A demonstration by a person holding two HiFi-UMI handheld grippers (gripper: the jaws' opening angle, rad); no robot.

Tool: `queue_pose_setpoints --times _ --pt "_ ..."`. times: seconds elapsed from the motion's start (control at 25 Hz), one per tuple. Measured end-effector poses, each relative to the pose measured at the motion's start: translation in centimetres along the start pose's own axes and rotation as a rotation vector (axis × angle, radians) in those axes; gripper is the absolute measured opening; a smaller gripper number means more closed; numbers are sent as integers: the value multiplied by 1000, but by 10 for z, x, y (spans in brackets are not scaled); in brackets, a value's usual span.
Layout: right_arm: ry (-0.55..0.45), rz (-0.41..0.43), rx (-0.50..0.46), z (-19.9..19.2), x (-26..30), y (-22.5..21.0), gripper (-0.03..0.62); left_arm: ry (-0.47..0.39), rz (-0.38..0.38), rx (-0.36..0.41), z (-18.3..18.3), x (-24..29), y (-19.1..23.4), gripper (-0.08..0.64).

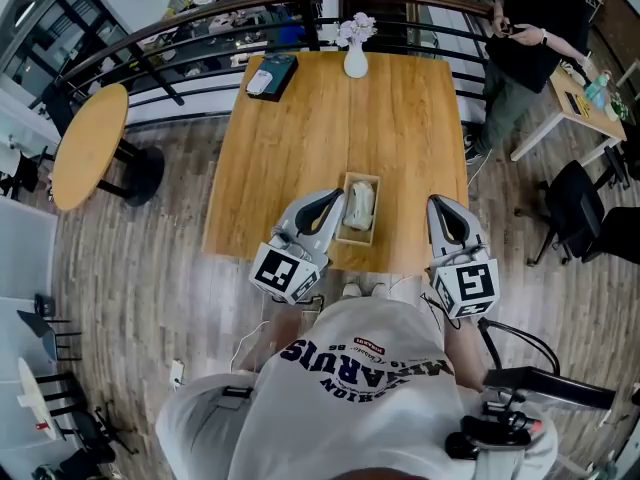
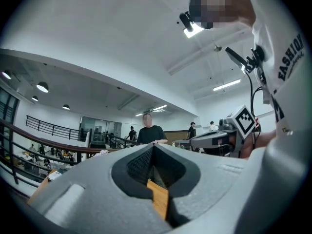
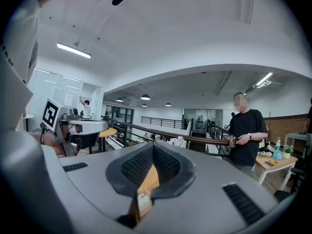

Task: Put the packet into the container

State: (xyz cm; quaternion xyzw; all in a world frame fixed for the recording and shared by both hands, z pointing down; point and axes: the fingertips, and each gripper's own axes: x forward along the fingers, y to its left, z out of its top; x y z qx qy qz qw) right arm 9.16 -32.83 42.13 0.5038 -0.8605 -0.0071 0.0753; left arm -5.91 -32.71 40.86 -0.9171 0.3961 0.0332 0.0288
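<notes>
At table near edge, packet is seen lying in container. L gripper & R gripper are held closed, empty, either side.

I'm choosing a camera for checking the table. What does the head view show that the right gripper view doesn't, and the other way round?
Only the head view: the whole table, with the packet lying in the container. Only the right gripper view: the ceiling lights. Both: the bystander in black, the railing, the flowers and the left gripper; the right gripper view catches just a sliver of table and container past its shut jaws.
</notes>
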Motion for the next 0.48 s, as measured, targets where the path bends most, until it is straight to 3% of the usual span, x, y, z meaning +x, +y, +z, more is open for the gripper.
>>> queue_pose_setpoints --times 0.48 --pt "13 -5 7 -6 -4 -5 9 4 -5 -8 -5 7 -3 2"
